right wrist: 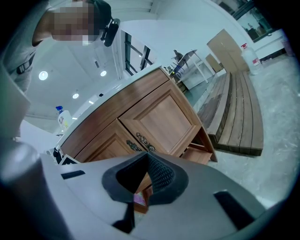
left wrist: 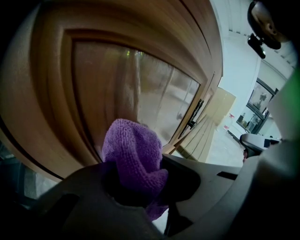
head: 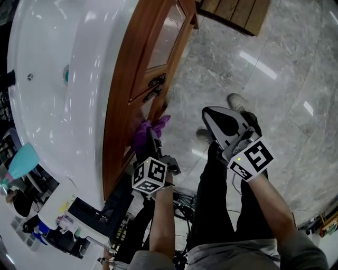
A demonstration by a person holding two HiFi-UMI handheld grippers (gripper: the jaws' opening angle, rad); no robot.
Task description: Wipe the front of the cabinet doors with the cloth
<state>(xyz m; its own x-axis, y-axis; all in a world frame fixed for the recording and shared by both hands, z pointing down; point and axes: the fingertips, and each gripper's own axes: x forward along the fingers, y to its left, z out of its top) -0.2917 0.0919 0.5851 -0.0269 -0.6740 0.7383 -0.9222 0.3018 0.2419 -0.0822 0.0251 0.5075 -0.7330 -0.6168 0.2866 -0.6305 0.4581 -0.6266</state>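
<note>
Head view, read from left to right. At the far left I see a white table with a teal bottle near its lower edge. Just beside the table's rim, the brown wooden cabinet doors drop toward the floor, and dark ornate handles sit where the two doors meet. Below the handles, the purple cloth lies bunched against the front of the nearer door. The left gripper has its jaws pinching the cloth. In the left gripper view a rounded wad of cloth stands up between the jaws, close to the lower corner of the door's glossy inset panel, though I cannot tell whether the wad touches the wood there. The left gripper's marker cube faces upward, nearer the person's forearm. Further right, the right gripper hangs over the grey marble floor, well apart from the doors. Its jaws are pressed together at the tips, and the right gripper view shows the ribbed pads meeting in a point with the cabinet front beyond them. A light shoe stands just past this gripper. At the upper right, wooden slats lie on the floor.
</note>
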